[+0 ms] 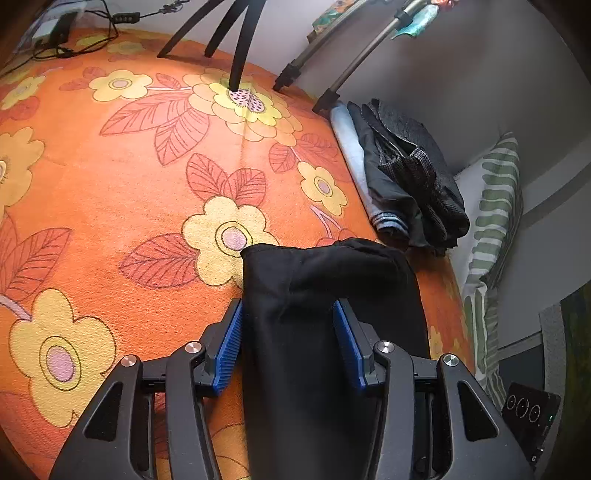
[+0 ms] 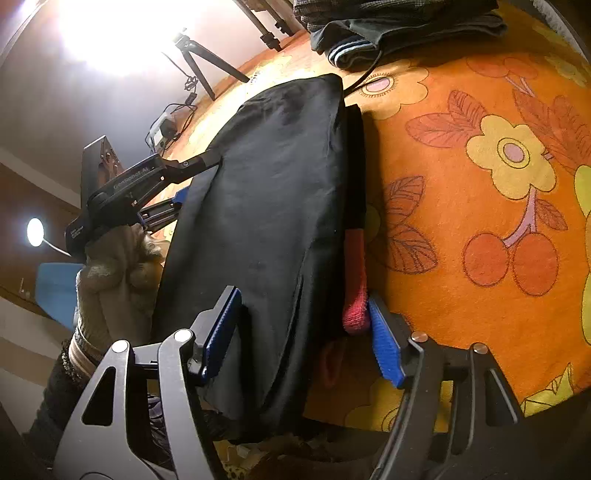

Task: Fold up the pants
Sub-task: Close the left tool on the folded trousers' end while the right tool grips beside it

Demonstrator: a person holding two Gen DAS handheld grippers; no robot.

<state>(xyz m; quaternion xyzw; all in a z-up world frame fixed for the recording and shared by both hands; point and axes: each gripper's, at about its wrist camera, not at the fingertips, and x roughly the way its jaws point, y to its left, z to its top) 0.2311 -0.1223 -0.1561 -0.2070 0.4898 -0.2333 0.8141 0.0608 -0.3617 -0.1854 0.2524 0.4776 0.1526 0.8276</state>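
- My work surface is a bed covered by an orange flowered blanket.
- Black pants lie folded on it.
- A pile of folded clothes sits at its edge.
- Tripod legs stand on it.
- Cables and a charger lie at the far corner.

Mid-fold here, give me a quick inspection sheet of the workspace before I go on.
Surface: orange floral bedspread.
Job's things: black pants lying between both grippers.
Clutter: folded clothes pile; striped pillow; red item beside the pants.
Grippers: left gripper and right gripper, jaws apart, straddling the pants.
Cables: black cables at the far corner.
Surroundings: tripod legs, bright lamp, wall.
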